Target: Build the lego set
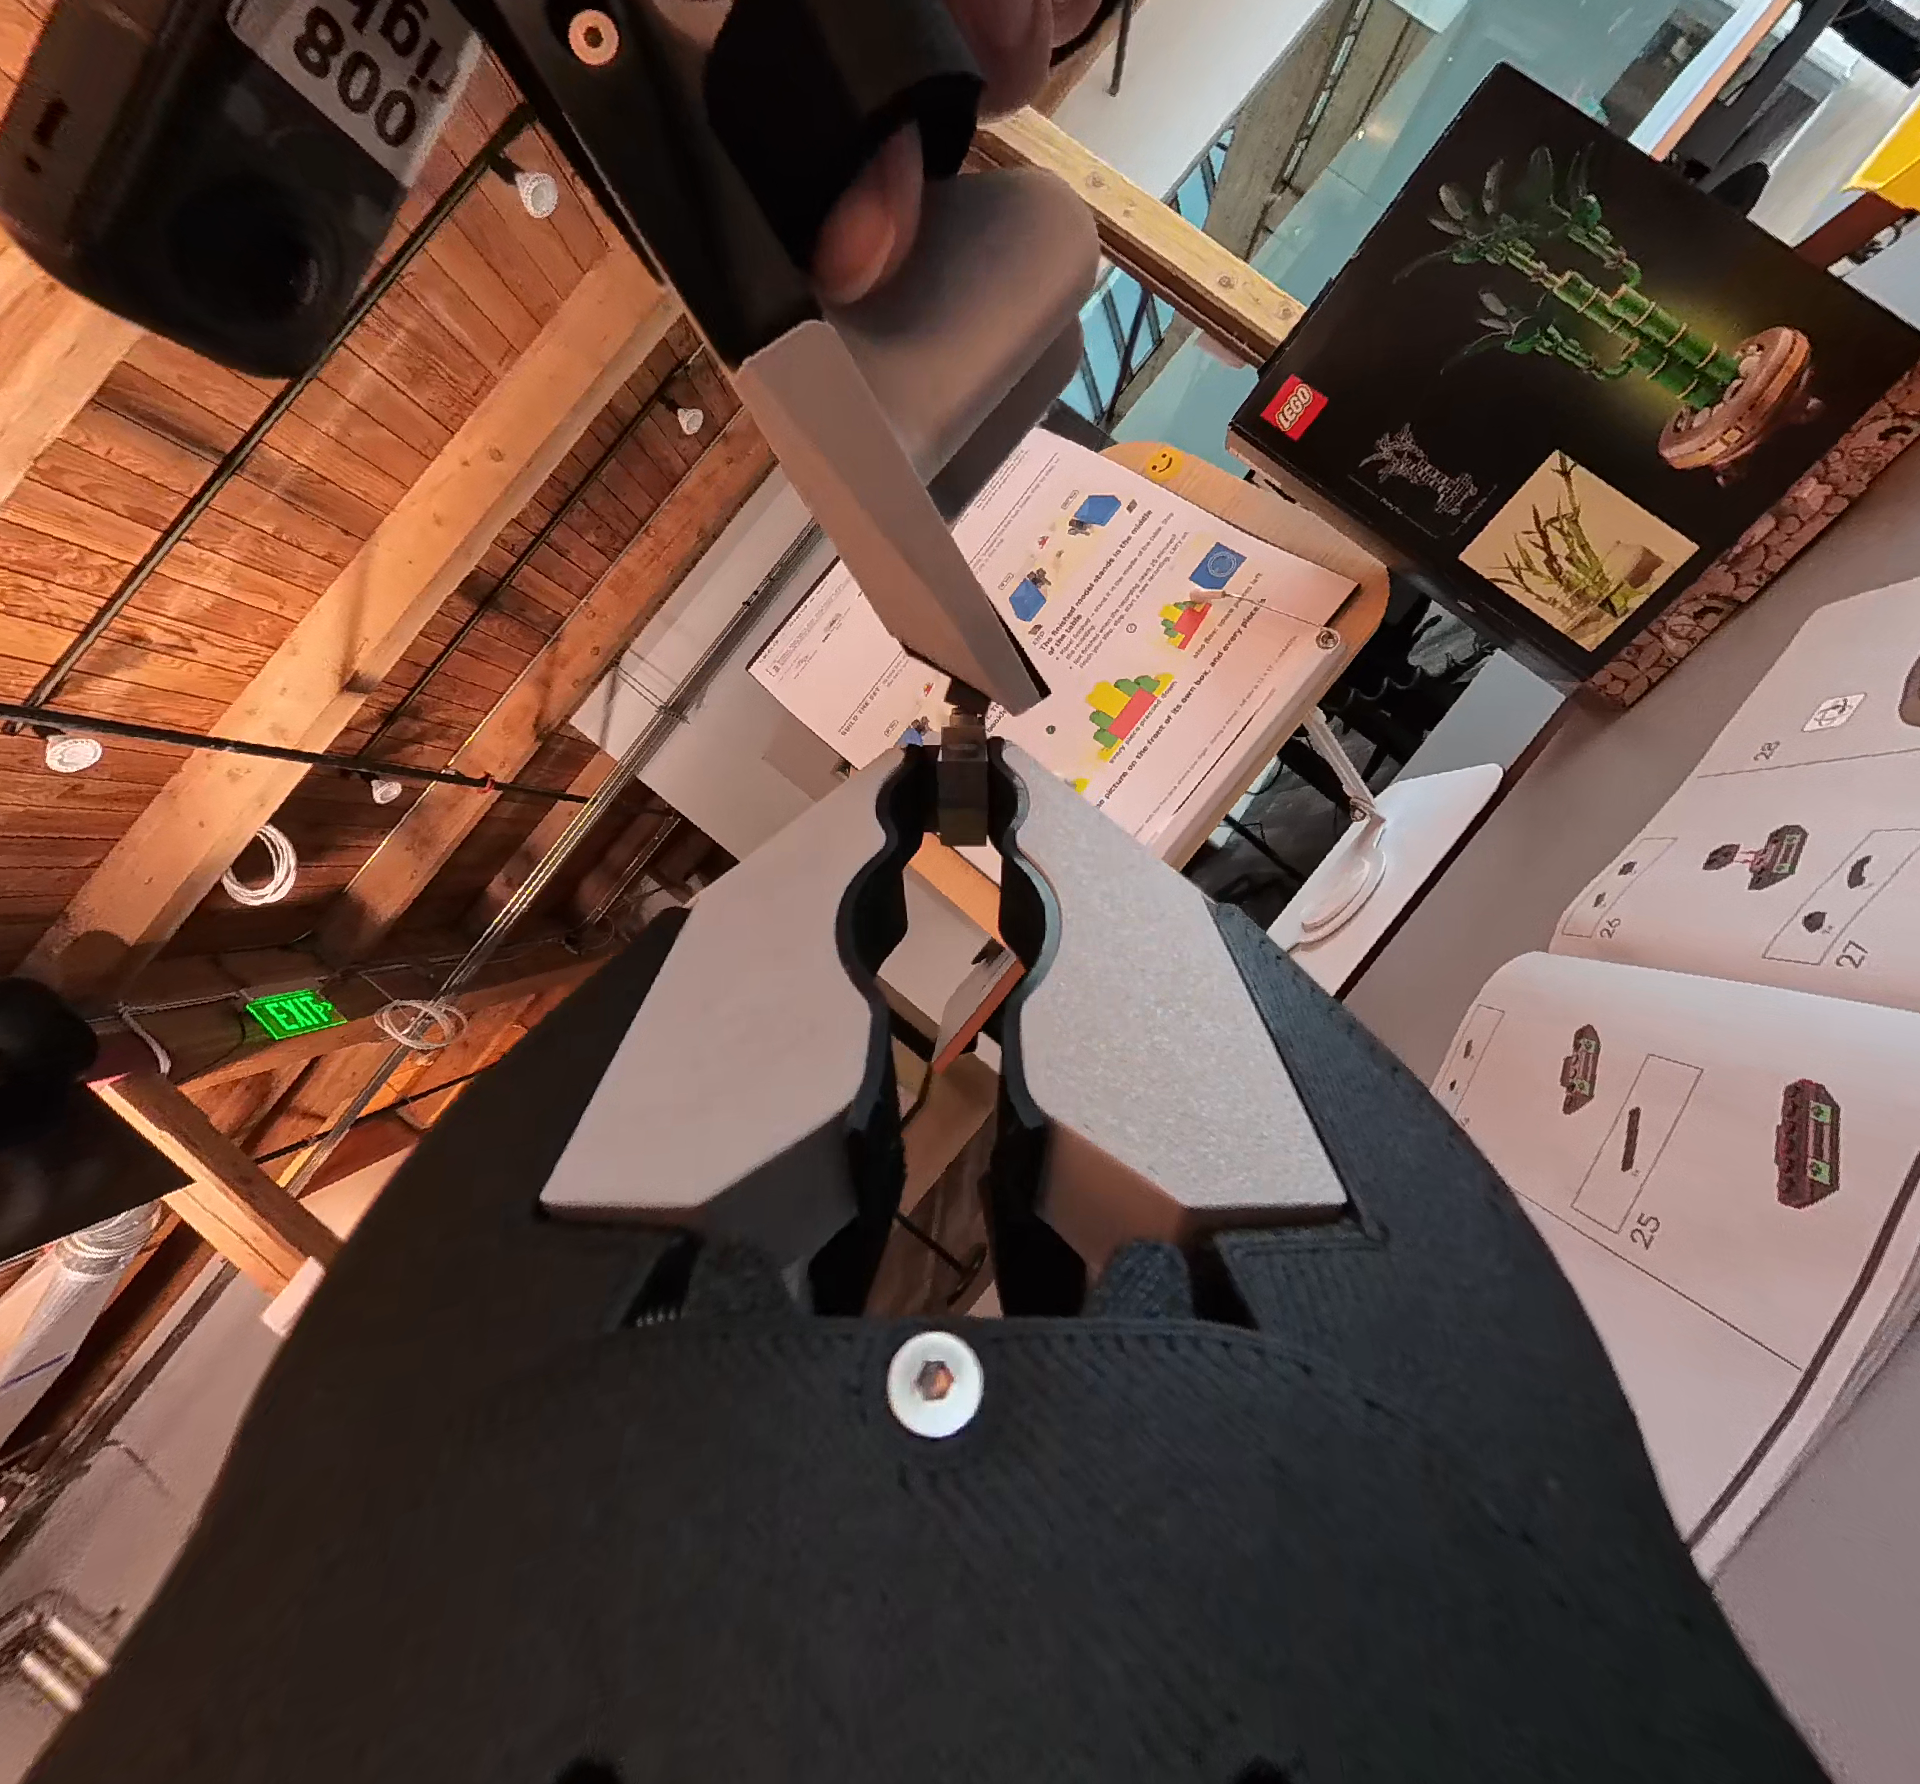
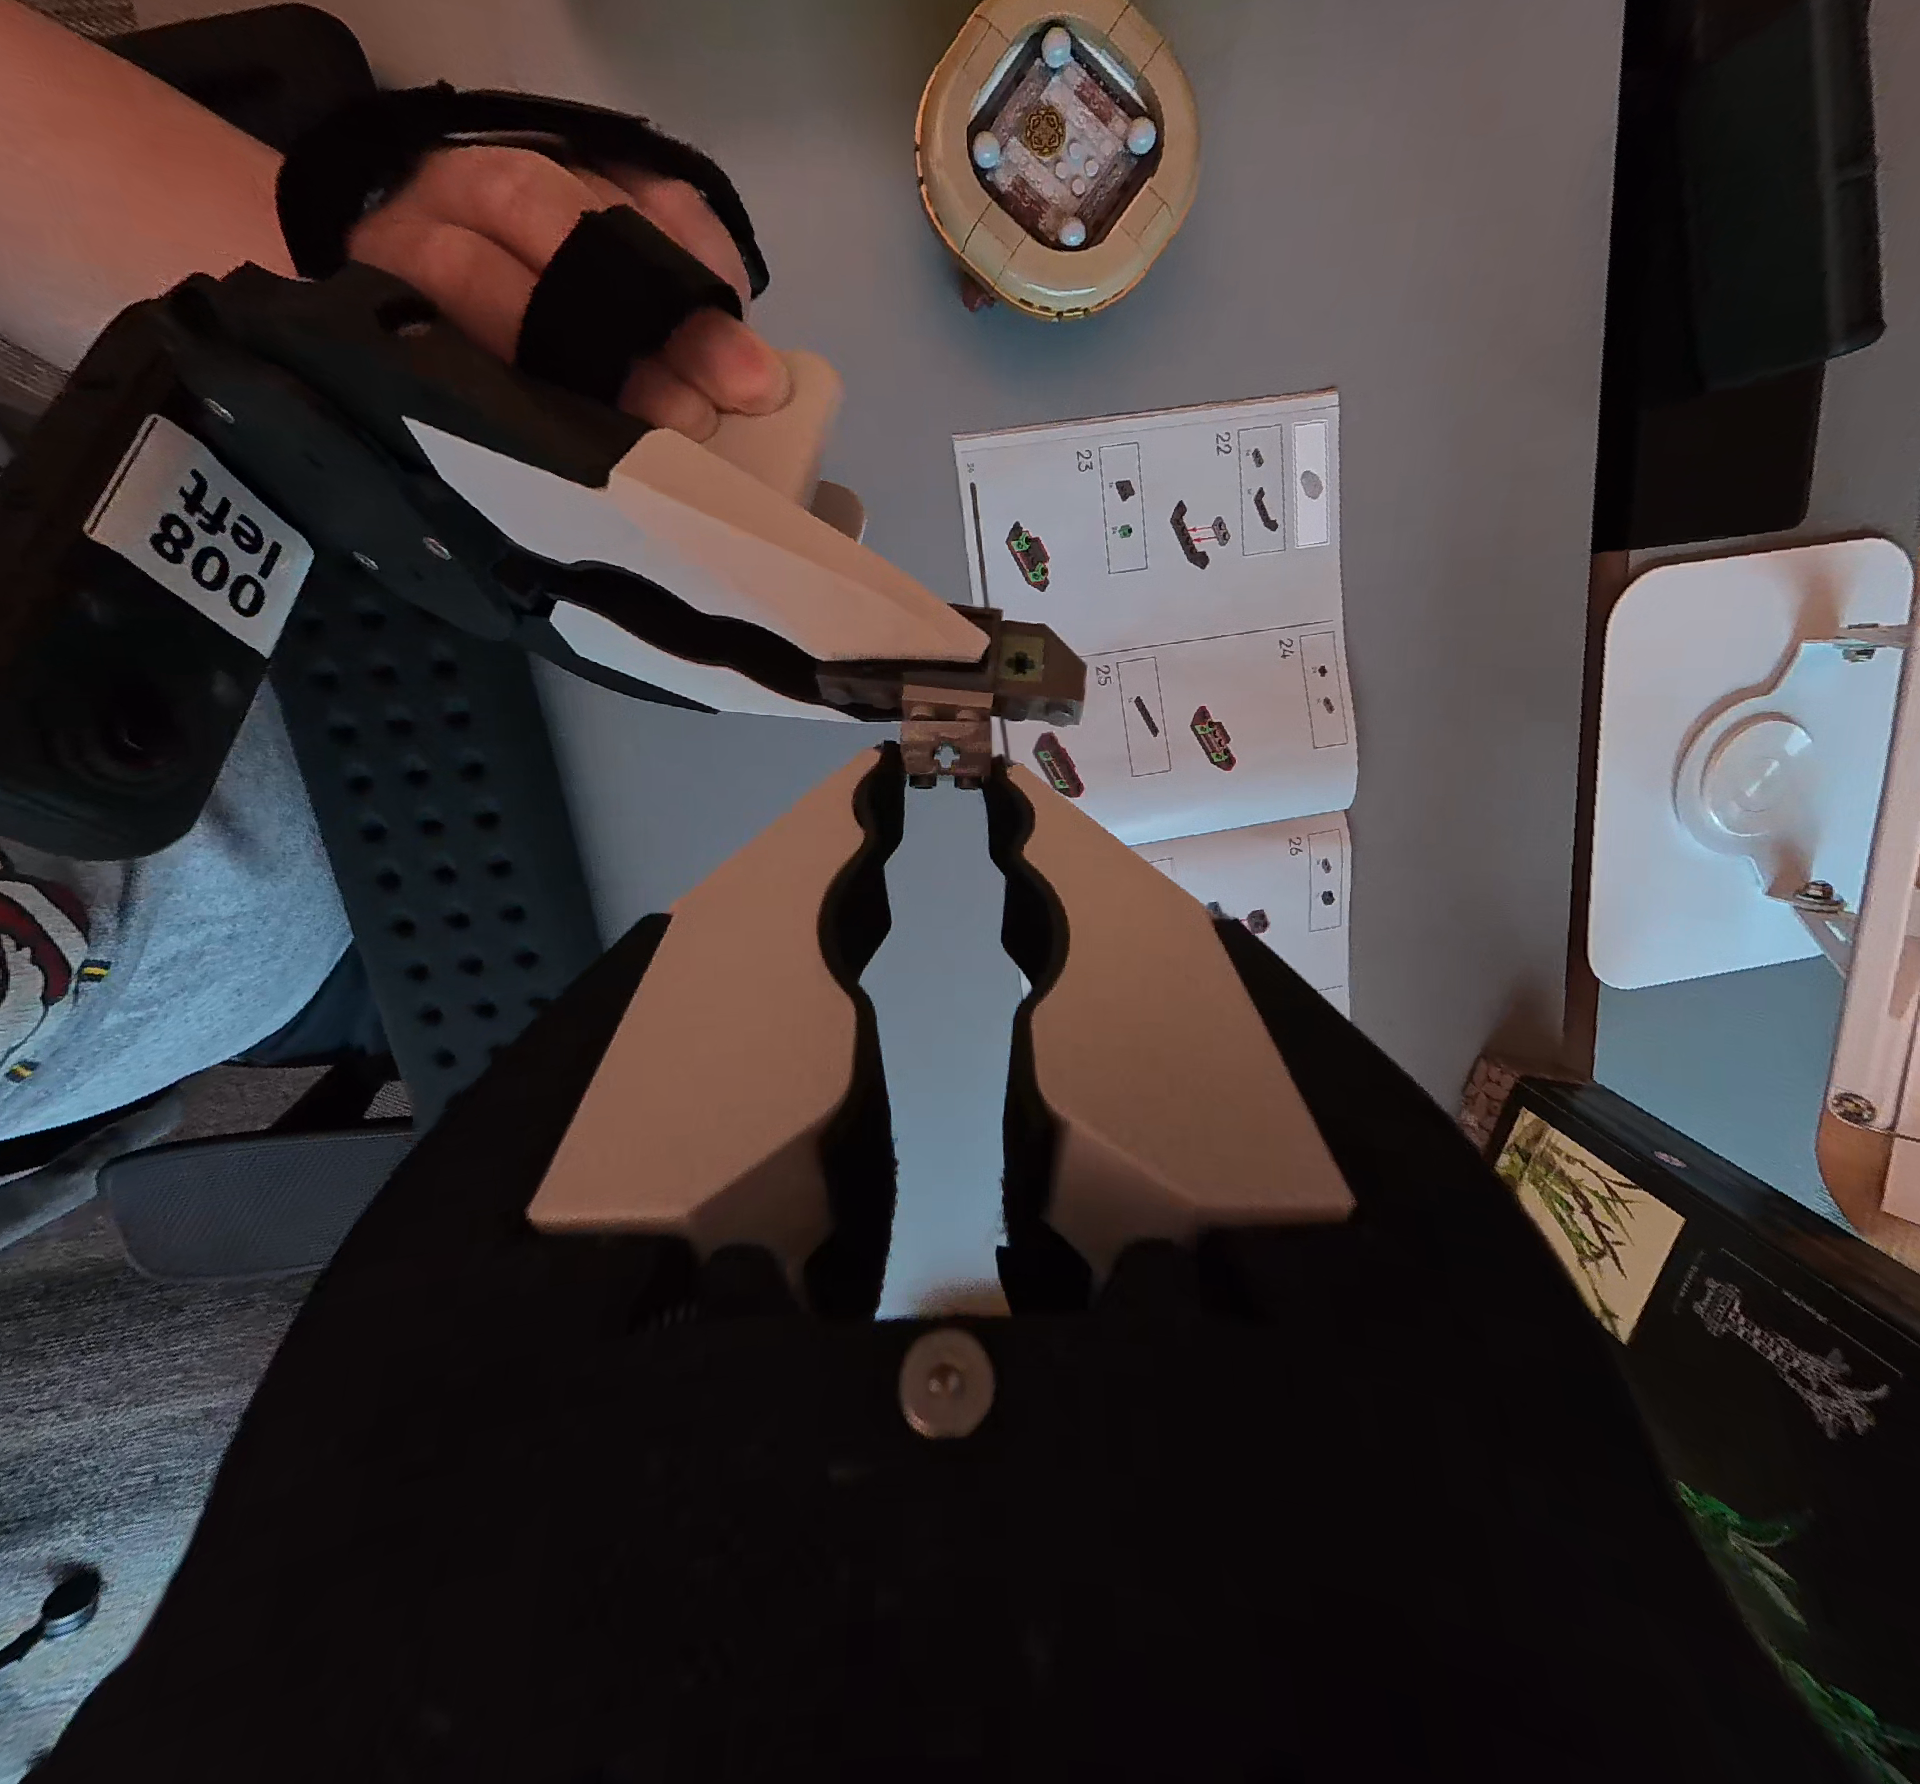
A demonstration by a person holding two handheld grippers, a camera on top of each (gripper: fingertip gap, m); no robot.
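Both grippers meet in the air above the open instruction booklet [image 2: 1164,612], each pinching a small dark brown lego piece at its very fingertips. Left gripper [image 1: 961,778] is almost shut, its jaws closed down on a long dark brown sub-assembly [image 2: 1023,669] that juts out past the tips. Right gripper [image 2: 943,766] is narrowed to the width of a small brown bracket brick [image 2: 943,742], which it clamps on two opposite sides. In the right wrist view the bracket's studs touch the underside of the sub-assembly, directly above the booklet's middle page.

These pieces look light, hard and smooth-sided, so I judge they would twist or squirt out of a tip grip if pressed off-axis. Flat side walls are the place to hold, leaving studs and sockets free. Clutch joints are stiff, and the thin sub-assembly may split apart under a skewed push.

Beyond the booklet, well apart, the tan pot base [image 2: 1058,145] sits on the grey table [image 2: 727,20].
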